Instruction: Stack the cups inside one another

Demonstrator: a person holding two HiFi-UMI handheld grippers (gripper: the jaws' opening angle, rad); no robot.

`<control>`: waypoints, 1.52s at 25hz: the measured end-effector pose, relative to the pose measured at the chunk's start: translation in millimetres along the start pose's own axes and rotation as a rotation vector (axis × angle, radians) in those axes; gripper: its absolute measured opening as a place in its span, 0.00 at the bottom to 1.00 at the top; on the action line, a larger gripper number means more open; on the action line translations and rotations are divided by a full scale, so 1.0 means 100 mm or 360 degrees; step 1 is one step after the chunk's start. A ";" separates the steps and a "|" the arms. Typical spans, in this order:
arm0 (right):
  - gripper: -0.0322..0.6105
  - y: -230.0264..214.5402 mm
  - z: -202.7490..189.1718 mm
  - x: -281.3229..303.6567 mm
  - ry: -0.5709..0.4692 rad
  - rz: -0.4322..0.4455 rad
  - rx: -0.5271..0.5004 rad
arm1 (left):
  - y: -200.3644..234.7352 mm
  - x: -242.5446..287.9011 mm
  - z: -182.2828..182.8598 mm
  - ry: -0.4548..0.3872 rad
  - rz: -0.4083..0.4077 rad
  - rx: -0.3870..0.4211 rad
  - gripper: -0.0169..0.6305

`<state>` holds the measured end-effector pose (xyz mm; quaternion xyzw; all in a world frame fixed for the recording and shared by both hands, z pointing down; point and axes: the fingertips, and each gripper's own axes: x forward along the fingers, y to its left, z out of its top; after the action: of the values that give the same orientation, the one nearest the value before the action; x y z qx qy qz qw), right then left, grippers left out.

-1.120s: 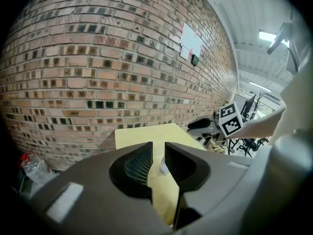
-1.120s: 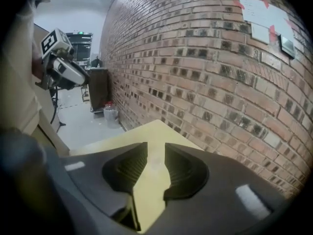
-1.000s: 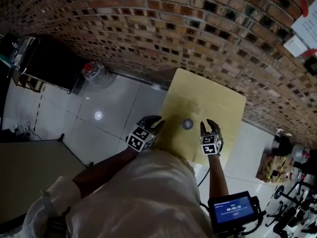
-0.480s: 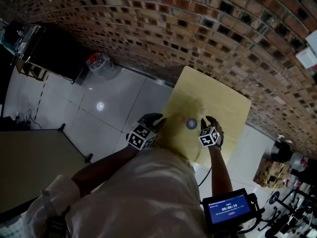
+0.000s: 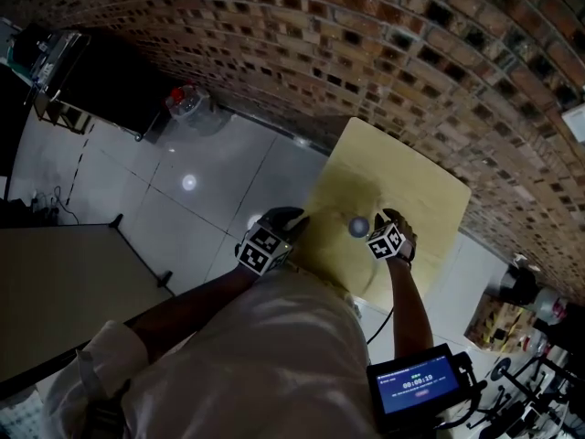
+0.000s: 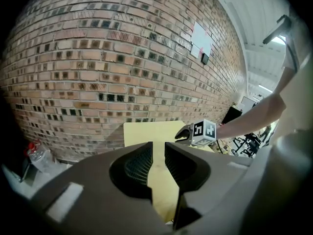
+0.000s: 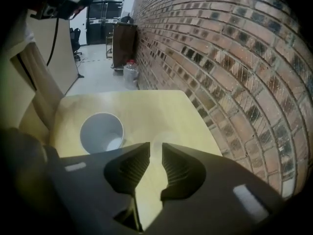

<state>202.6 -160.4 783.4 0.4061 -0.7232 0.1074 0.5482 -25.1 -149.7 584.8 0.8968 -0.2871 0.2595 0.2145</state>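
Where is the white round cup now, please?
In the right gripper view, the white round cup stands on the pale yellow table, left of the right gripper.

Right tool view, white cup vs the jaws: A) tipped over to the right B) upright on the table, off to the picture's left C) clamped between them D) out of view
B: the white cup stands mouth-up on the yellow table, left of the right tool, whose jaws have just been closing without it between them.

From the head view, the cup (image 5: 357, 226) is just a tiny pale dot, too small to make out.
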 end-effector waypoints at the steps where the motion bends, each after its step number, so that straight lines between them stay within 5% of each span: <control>1: 0.18 0.00 -0.01 0.04 0.0014 0.0003 -0.0013 | 0.01 0.01 -0.01 0.0003 0.0002 -0.0004 0.17; 25: 0.08 0.10 -0.10 0.32 0.0109 0.0051 -0.0148 | 0.22 -0.03 -0.05 0.0042 0.0080 -0.0047 0.17; 38: 0.07 0.12 0.11 -0.19 -0.0051 -0.0062 -0.0139 | 0.07 -0.11 -0.05 0.0017 0.0033 0.0002 0.17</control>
<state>187.8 -150.6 766.2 0.3975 -0.7279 0.0586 0.5557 -39.3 -147.8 583.5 0.8925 -0.2951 0.2666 0.2129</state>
